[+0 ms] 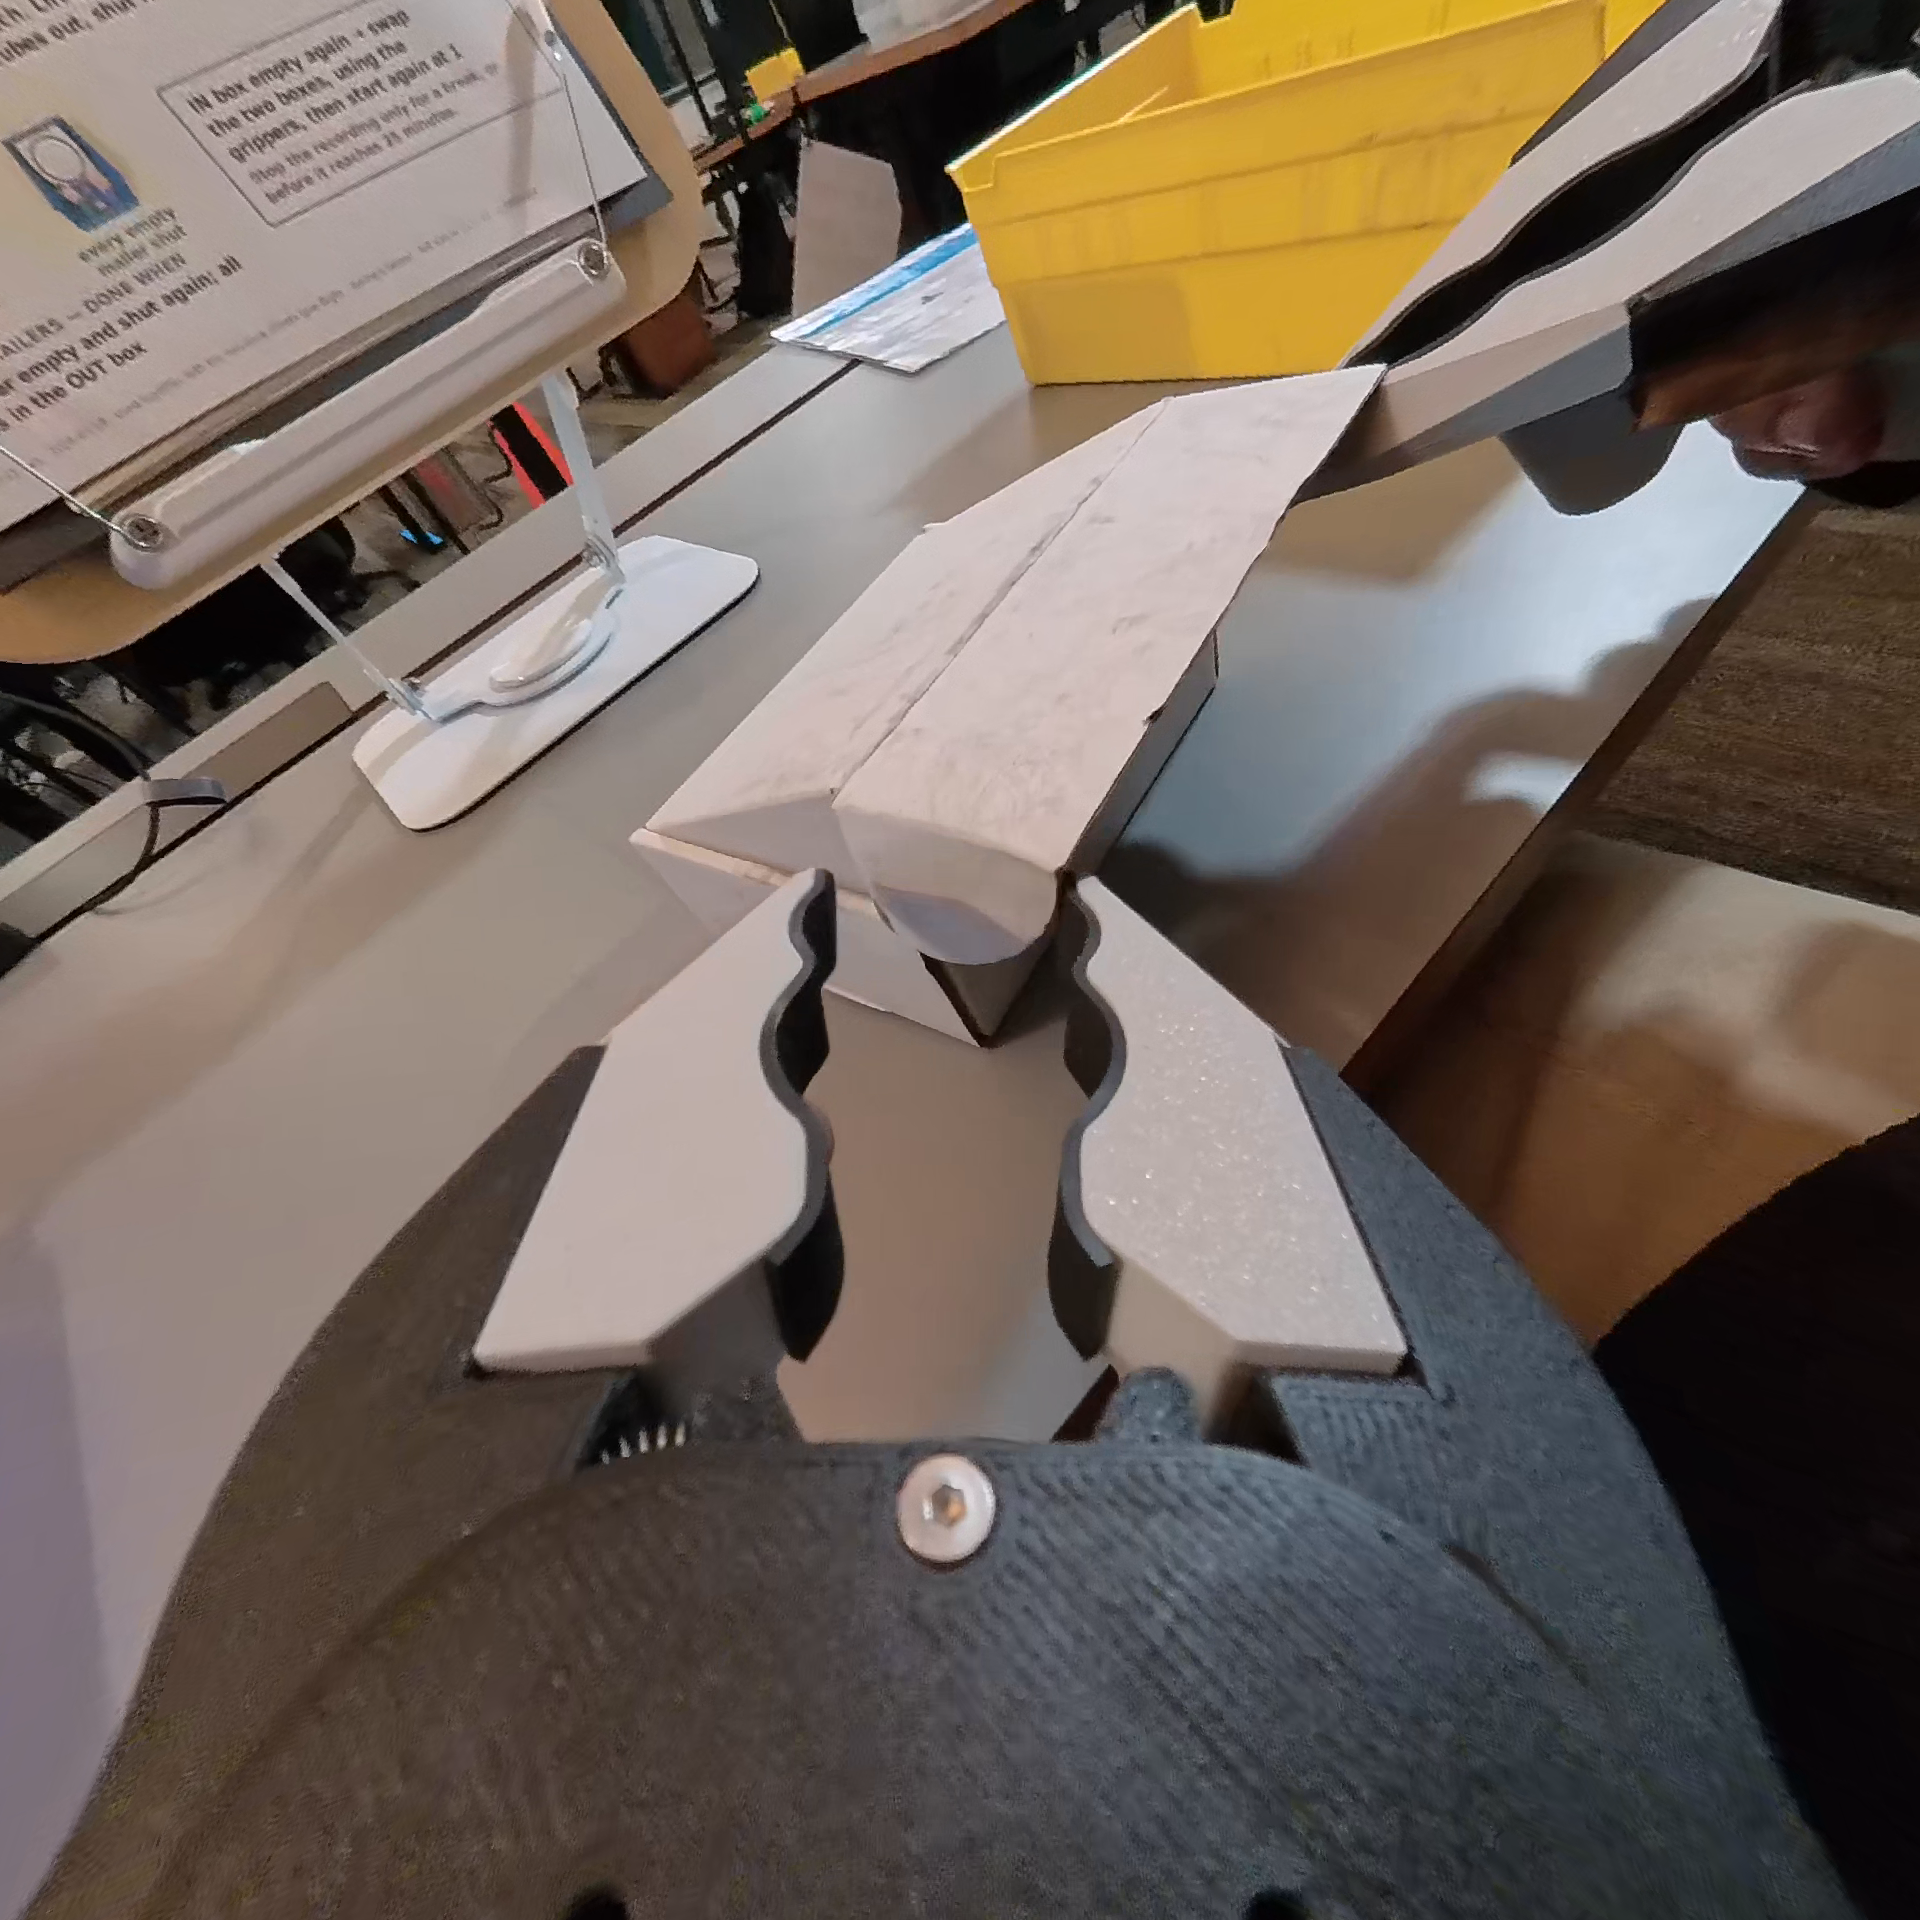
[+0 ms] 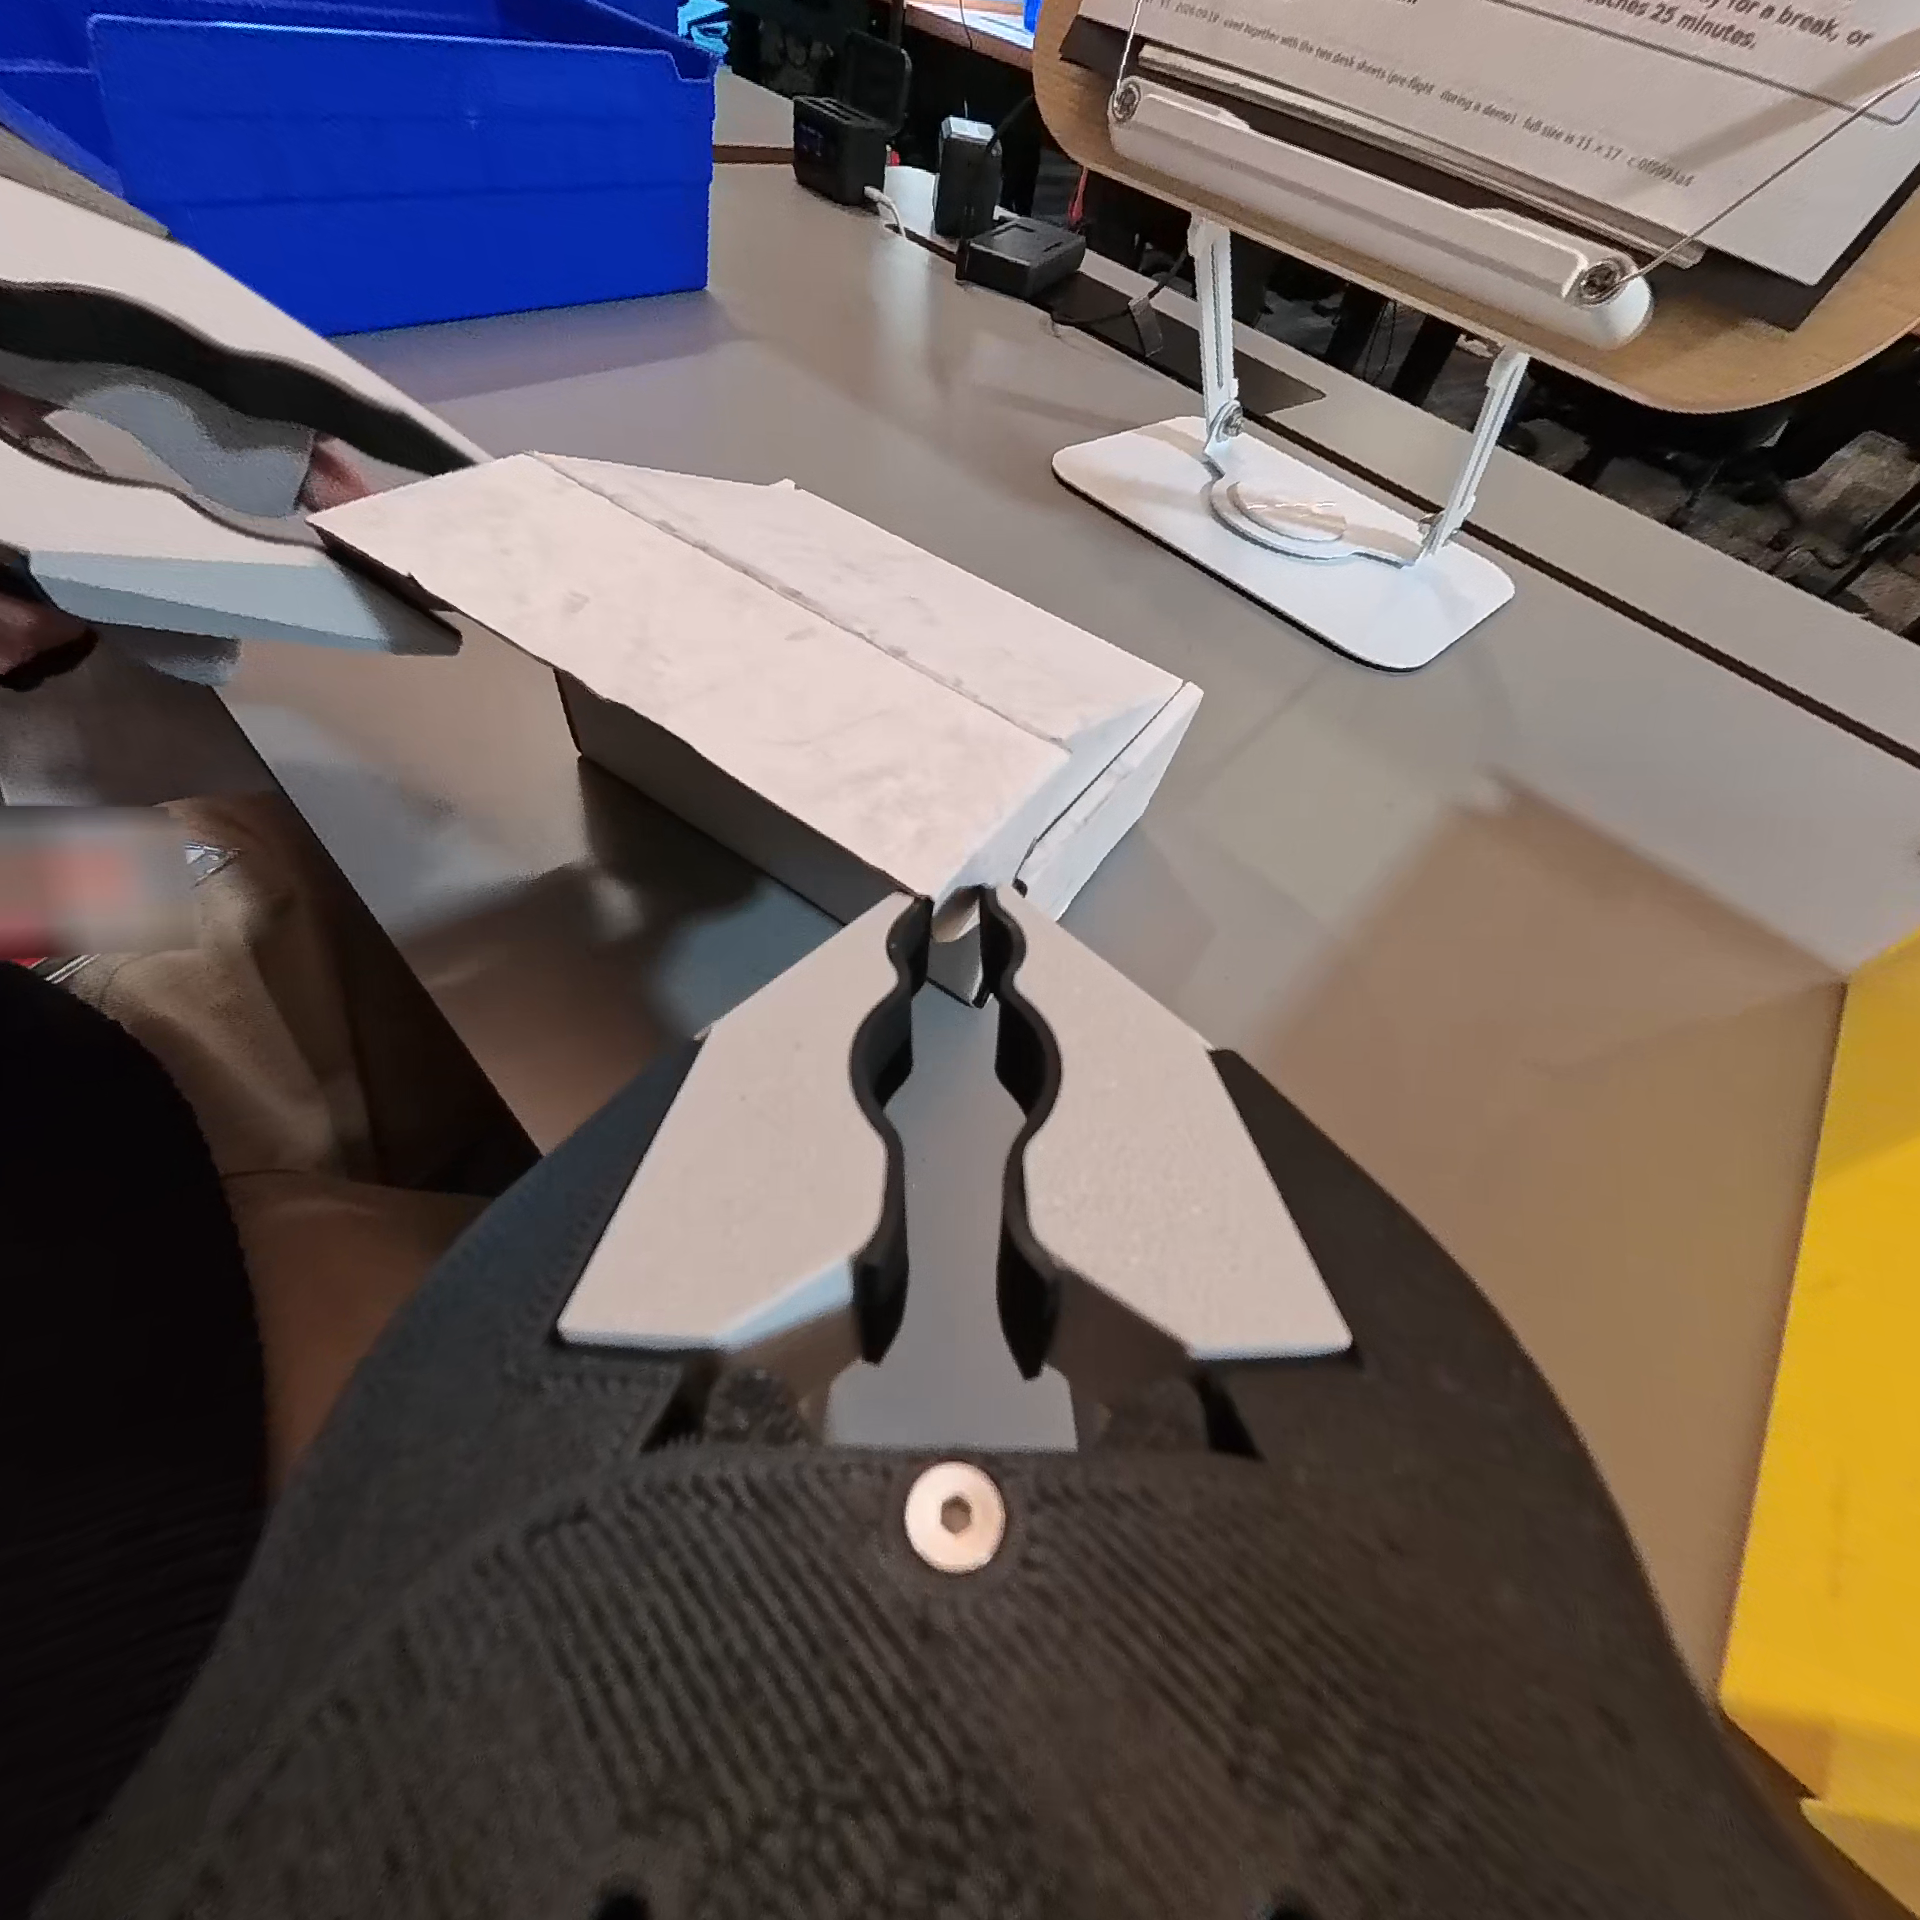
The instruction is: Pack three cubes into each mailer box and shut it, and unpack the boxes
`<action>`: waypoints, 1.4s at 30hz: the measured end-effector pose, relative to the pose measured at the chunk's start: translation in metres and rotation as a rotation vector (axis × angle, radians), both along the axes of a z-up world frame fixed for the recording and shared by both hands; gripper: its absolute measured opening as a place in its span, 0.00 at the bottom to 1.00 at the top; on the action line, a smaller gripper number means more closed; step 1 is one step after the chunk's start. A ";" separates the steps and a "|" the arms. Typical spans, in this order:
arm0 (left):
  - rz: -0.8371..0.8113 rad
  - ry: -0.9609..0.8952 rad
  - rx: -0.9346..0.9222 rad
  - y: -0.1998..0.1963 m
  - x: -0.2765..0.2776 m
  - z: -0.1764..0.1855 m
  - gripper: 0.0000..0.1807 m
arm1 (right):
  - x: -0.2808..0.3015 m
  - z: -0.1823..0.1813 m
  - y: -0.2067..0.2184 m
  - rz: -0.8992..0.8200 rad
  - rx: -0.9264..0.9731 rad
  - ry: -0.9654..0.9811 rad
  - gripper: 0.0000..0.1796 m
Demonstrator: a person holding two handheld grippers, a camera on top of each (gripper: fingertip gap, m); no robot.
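White, scuffed cardboard made up the flat mailer box [image 1: 935, 727], which lay on the grey desk [image 1: 312, 987] near its front edge, its lid marked with grey smudges and a long crease running lengthwise. The lid's front flap stood raised off the base like a shallow roof, with a dark gap beneath it, and a rounded tab curled down at each end of that flap. The left tongs [image 1: 945, 914], grey fingers with wavy black pads, were spread apart on either side of the rounded tab at the box's near end. The right tongs [image 2: 953, 914] were nearly together, pinching the tab at the opposite corner of the lid flap. A yellow plastic bin [image 1: 1247, 208] stood beyond the box on one side, a blue plastic bin [image 2: 416, 156] on the other, and a white tilted document stand [image 2: 1299, 520] carried printed sheets.
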State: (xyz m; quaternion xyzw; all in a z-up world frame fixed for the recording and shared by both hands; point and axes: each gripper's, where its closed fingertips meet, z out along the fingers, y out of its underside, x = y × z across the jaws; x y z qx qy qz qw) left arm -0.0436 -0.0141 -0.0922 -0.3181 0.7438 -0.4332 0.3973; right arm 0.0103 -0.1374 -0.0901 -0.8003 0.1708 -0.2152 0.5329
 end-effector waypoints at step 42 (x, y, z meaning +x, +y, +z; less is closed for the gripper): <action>-0.079 0.059 0.064 -0.008 -0.007 -0.018 0.16 | -0.001 -0.019 -0.003 0.011 -0.079 0.060 0.04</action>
